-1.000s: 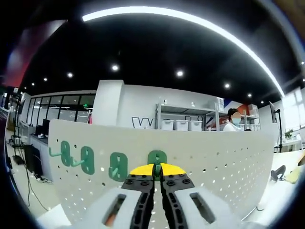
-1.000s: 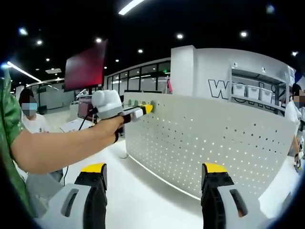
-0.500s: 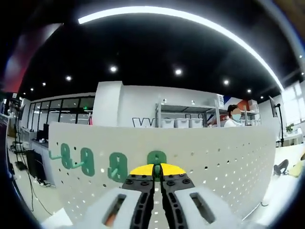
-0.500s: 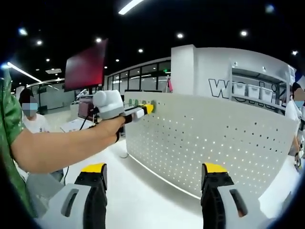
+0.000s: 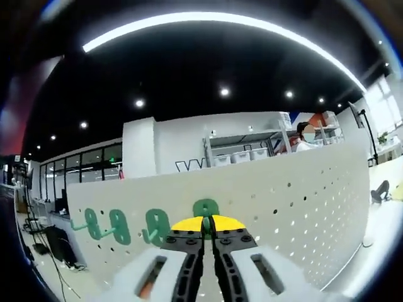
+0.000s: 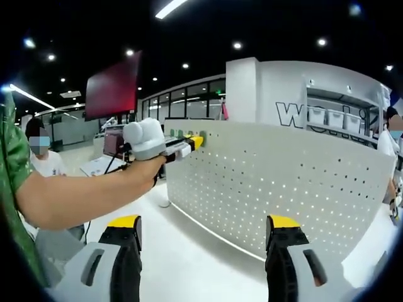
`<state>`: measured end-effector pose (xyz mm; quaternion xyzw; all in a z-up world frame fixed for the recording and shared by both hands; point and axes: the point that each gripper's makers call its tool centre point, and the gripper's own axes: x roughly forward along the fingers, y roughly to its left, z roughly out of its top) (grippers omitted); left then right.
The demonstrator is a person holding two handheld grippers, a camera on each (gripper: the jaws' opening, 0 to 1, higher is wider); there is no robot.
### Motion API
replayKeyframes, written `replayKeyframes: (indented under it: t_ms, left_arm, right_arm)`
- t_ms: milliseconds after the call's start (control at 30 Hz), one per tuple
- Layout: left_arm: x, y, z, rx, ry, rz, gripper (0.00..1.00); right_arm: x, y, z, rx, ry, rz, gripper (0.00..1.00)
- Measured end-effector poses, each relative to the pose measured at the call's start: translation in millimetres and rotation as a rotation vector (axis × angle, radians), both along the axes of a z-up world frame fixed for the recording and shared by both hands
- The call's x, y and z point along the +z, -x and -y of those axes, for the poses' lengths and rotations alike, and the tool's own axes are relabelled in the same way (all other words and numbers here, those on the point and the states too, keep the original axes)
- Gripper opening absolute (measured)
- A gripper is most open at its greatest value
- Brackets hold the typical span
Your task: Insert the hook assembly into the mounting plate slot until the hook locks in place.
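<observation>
One green hook [image 5: 206, 207] sits clenched in the left gripper [image 5: 208, 225] fingers, dead ahead against the pegboard [image 5: 302, 195] at frame centre; the right gripper [image 6: 204, 229], released, hangs back.

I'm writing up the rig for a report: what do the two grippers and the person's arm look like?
The left gripper has pale grey bodies with slotted openings, black studded fingers and yellow tips. The right gripper matches: grey bodies, black fingers, yellow caps. In the right gripper view, the left gripper has a rounded white housing. The person's arm is bare below a green patterned sleeve, with a dark band at the wrist.
</observation>
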<state>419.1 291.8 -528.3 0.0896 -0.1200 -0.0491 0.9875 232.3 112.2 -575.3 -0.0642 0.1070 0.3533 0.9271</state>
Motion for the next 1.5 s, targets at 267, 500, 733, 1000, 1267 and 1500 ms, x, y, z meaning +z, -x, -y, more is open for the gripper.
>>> replayKeyframes:
  t_ms: [267,500,733,1000,1267,1500]
  left_arm:
    - [0.3,0.4,-1.5,-0.012,0.048,-0.003,0.03]
    - [1.5,-0.9,-0.3,-0.006,0.005,0.018,0.03]
    - [-0.9,-0.5,0.9,-0.003,-0.013,0.045,0.03]
    - [-1.3,-0.7,0.2,-0.012,-0.005,0.056,0.03]
    - [-1.3,-2.2,-1.2,-0.035,0.062,0.059,0.03]
    - [-1.2,-1.5,-1.4,-0.042,0.101,0.041,0.05]
  right_arm:
    - [-2.2,-1.6,0.7,-0.003,0.001,-0.006,0.82]
    - [-5.6,-2.6,-1.3,0.001,0.003,-0.015,0.82]
    - [-3.9,-3.8,-1.8,0.002,0.004,-0.017,0.82]
    - [-7.7,-4.9,0.5,-0.004,0.007,-0.025,0.82]
    - [-7.6,-5.6,-1.7,-0.001,0.005,-0.024,0.82]
    - [-6.8,-4.0,0.2,-0.006,0.005,-0.022,0.82]
